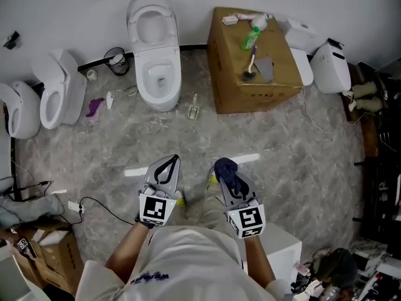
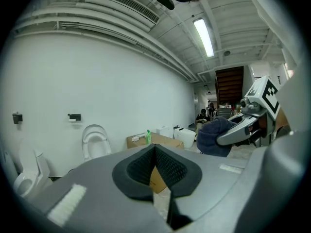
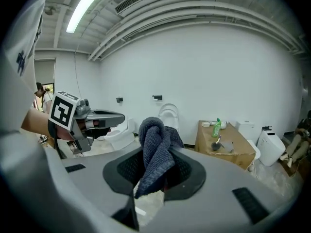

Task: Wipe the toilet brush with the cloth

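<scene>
Right gripper (image 1: 230, 182) is clamped on the dark blue cloth (image 3: 155, 135), which bunches up out of the jaws in a soft knotted fold and hangs loose below them. Left gripper (image 1: 166, 167), just beside it, has its jaws together with nothing between them. Both are held close in front of the person, above the marbled floor (image 1: 282, 149) and well apart from the work. Beyond them a white toilet (image 1: 155, 49) stands against the wall, and to its right sits a cardboard box (image 1: 250, 99). The toilet brush (image 1: 251, 64) is on top of that box, just beside a green bottle (image 1: 250, 39). Its dark bristle head is at the near end. The thin handle runs away from the person towards the wall, and that is its long axis. Whether it lies flat or leans I cannot tell. It looks light and stiff, with a smooth handle that may slip, so the free left gripper would best take it partway along the handle, clear of the bristles. The cloth is limp and will wrap round the shaft easily, though so small a pinch on it could pull free.
</scene>
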The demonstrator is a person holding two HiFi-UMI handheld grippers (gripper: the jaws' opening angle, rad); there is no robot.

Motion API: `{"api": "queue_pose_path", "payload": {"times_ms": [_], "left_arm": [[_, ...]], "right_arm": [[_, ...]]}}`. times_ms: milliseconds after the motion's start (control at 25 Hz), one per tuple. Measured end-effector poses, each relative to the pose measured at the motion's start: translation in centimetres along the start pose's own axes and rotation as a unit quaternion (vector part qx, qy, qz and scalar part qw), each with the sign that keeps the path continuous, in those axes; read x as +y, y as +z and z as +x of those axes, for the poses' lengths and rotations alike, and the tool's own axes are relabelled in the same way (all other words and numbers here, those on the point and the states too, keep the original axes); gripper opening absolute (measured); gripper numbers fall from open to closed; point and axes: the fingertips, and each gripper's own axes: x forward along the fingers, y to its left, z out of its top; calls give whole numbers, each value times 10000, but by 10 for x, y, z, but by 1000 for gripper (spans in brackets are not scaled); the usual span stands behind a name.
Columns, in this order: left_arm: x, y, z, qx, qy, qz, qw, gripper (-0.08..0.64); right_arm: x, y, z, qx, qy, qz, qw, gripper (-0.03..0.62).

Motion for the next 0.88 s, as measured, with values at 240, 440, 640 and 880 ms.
{"api": "queue_pose_path", "payload": {"times_ms": [240,440,640,880], "left_arm": [[17,31,67,4,400,258,9989,2],[29,47,117,173,1025,199,9944,2],[33,61,150,127,1313,-73,9912,2],[46,36,180,591,1411,180,9881,2]], "right_arm": [[-75,28,59,-99,575,-161,9982,104],[-135,41,101,-111,1091,-351,9933,104],[-178,31,137,145,1424,-521,9883,104],[-205,-1,177,582,1493,-497,9858,104]]}}
